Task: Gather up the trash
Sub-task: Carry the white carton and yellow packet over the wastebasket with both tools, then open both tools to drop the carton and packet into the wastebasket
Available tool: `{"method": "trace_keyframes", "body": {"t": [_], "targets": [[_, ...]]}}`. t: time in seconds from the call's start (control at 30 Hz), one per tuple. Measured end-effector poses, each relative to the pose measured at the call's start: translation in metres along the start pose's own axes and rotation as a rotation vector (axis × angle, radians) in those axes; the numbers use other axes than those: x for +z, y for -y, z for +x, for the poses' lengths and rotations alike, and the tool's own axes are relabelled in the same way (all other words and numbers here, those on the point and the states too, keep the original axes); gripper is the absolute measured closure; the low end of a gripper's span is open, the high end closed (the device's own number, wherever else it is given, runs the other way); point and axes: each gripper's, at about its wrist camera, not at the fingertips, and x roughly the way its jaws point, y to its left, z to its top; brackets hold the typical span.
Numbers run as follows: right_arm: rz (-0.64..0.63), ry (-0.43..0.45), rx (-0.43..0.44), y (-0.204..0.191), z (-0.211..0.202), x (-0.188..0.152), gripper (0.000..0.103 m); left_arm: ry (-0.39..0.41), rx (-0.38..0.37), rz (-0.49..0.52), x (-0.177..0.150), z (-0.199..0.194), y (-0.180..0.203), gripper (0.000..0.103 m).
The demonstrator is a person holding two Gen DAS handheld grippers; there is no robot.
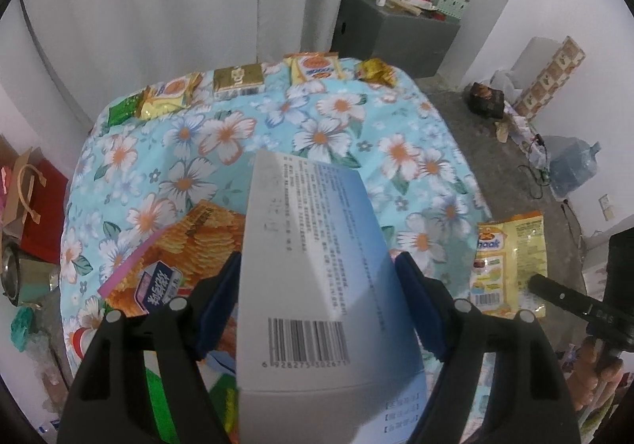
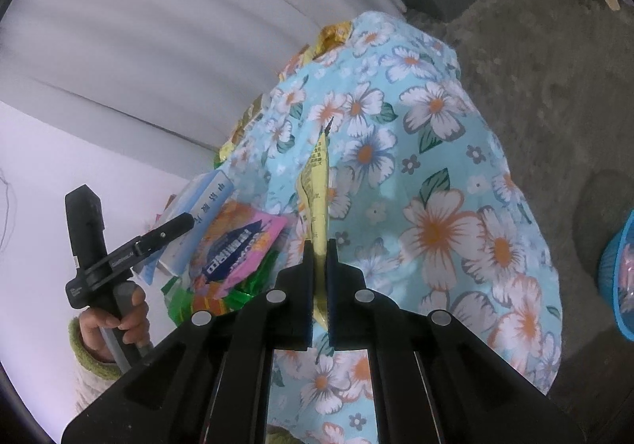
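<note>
Left tongs (image 1: pixel 317 301) are clamped wide across a pale carton (image 1: pixel 313 245) — a box printed with small text and a barcode — which is carried clear of the flowered tabletop (image 1: pixel 325 127), the blue pads pressed on its two side walls. Right tongs (image 2: pixel 320 269) are closed tight on a thin yellow wrapper (image 2: pixel 317 182), seen edge-on between the pads and raised above the cloth.

The carton is judged light and probably empty, with stiff edges but faces that could buckle if squeezed harder. The present hold across its narrow width, near the lower half, seems sound; a grip closer to a corner fold would be resisted better than one at mid-panel.

The wrapper is judged almost weightless, limp and slick — likely to flutter or slide out if the pinch is eased. It is best taken well inside its sealed edge, as appears to be done now.

Beneath the carton, a pink-and-orange chip bag (image 1: pixel 178 245) and green packets lie on the cloth, and more wrappers are lined along the far edge. A blue basket (image 2: pixel 620 277) is seen on the floor beside the tabletop; whether it is meant for the trash cannot be confirmed.
</note>
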Motion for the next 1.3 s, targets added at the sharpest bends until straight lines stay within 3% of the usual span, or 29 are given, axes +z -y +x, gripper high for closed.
{"method": "trace_keyframes", "body": {"t": [0.33, 0.6, 1.03, 1.3], "targets": [[-0.03, 0.07, -0.013, -0.002, -0.052, -0.009, 0.1, 0.04, -0.087, 0.055, -0.01, -0.034, 0.049, 0.028], [-0.009, 0.134, -0.075, 0.031, -0.108, -0.024, 0.1, 0.022, -0.168, 0.147, -0.024, -0.031, 0.123, 0.028], [0.198, 0.197, -0.337, 0.162, -0.185, -0.056, 0.1, -0.183, -0.404, 0.358, -0.084, 0.053, 0.324, 0.028], [0.374, 0.243, -0.46, 0.249, -0.198, -0.076, 0.096, -0.283, -0.441, 0.429, -0.13, 0.112, 0.425, 0.027]]}}
